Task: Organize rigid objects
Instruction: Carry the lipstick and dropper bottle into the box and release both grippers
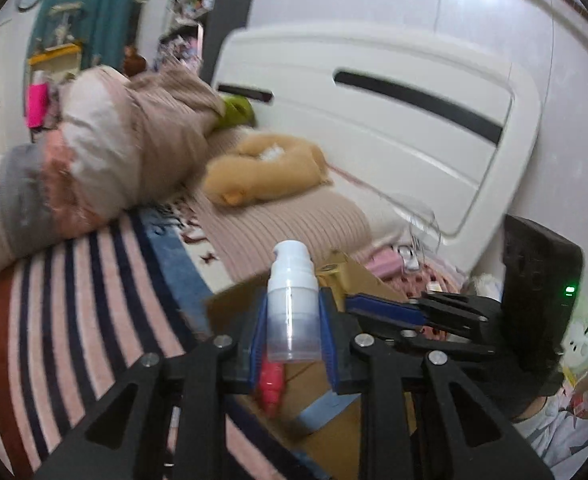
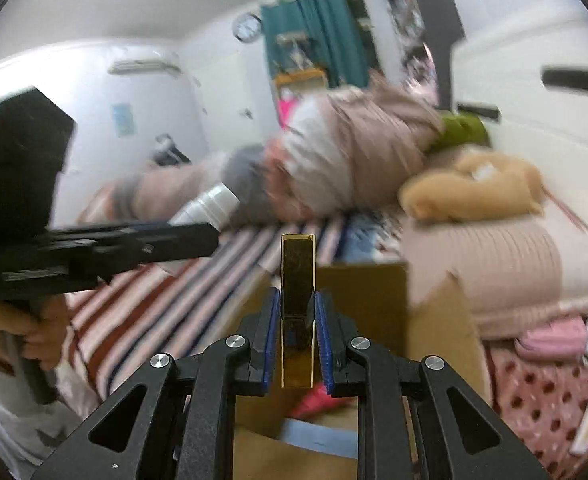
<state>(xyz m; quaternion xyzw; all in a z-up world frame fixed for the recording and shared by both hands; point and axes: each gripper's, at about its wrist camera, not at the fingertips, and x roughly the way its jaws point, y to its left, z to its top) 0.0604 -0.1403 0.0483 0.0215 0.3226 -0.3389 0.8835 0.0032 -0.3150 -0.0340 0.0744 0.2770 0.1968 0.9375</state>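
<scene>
My left gripper is shut on a white pump bottle with a clear lower body, held upright above an open cardboard box. My right gripper is shut on a shiny gold rectangular bar, held upright over the same box. In the left wrist view the right gripper sits just right of the bottle, with the gold bar's tip behind it. In the right wrist view the left gripper is at the left with the bottle's white top poking out. A red-pink object lies in the box.
The box rests on a bed with a striped blanket. Pillows, a tan plush toy and a white headboard lie beyond. A pink pouch and polka-dot cloth are at the right.
</scene>
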